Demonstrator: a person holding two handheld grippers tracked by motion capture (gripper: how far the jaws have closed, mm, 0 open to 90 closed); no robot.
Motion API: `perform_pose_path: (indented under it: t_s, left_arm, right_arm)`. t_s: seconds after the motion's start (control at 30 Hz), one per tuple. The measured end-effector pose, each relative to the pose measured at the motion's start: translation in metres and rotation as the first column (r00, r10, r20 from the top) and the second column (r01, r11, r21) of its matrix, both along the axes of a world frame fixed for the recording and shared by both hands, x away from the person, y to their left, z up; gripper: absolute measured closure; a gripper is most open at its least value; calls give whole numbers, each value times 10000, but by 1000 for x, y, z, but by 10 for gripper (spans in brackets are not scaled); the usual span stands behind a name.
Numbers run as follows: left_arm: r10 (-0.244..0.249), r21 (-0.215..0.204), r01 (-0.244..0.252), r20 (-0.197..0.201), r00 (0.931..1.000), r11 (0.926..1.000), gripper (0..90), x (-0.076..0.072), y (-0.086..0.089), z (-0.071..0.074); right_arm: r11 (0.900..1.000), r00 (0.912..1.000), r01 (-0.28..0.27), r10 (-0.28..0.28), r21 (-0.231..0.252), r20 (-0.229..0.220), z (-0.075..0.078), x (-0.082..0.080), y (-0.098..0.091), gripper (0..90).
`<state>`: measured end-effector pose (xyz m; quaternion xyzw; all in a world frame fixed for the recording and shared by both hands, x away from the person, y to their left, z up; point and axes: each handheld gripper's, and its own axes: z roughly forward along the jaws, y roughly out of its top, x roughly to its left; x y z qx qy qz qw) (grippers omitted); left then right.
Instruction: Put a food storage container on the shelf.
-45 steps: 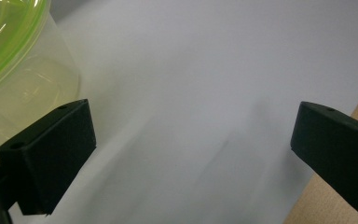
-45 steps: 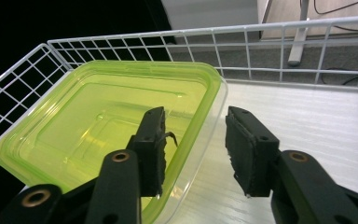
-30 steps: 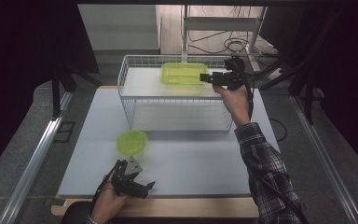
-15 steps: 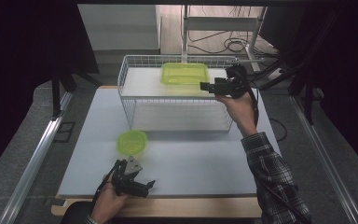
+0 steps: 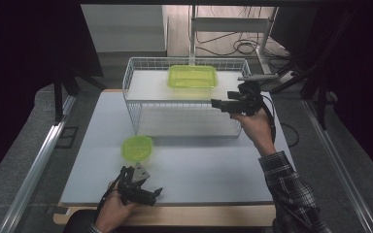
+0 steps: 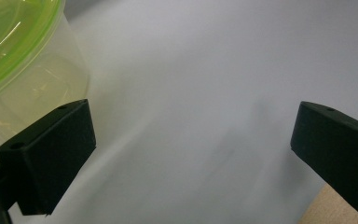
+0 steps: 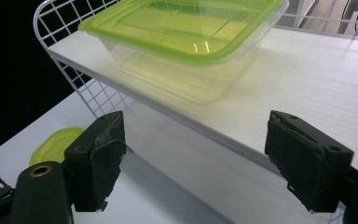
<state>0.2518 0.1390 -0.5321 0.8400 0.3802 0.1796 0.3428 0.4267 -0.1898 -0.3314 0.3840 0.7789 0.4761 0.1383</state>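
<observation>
A rectangular clear container with a green lid (image 5: 192, 76) (image 7: 186, 42) sits on top of the white wire rack (image 5: 184, 94). My right gripper (image 5: 218, 103) (image 7: 196, 135) hovers off the rack's front right corner, pointing left at it. Its jaws have just been opening, and they stand apart with nothing between them. A round green-lidded container (image 5: 137, 148) (image 6: 14, 60) (image 7: 56, 144) rests on the white table. My left gripper (image 5: 153, 191) (image 6: 193, 126) lies low at the table's near edge, open and empty, just in front of the round container.
The white table top (image 5: 209, 165) has a wooden front edge (image 5: 199, 213). The rack has a lower level under its white shelf board (image 7: 317, 84). Metal rails run along both sides, and cables lie on the floor behind.
My right gripper has drawn back from the rectangular container toward the rack's near side and sunk a little, its jaws spreading. The container stays on the shelf. My left gripper has not moved.
</observation>
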Motion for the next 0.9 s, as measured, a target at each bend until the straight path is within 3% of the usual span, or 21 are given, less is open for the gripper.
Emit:
perform_pose_path:
  t_s: [0.3,0.7,0.9]
  left_arm:
    - [29,-82,-28,85,10000,10000,0,0,-1,0]
    - [-169,-120,171,109,9998,9998,0,-1,-3,0]
    - [21,-27,-21,105,9999,10000,0,-1,-3,0]
  right_arm:
    - [9995,9998,-196,198,-229,96,-8,-16,-7,177]
    - [9975,9997,-253,248,-662,-81,-33,-34,-19,159]
    - [9970,9998,-217,214,-740,-58,-44,-45,-26,155]
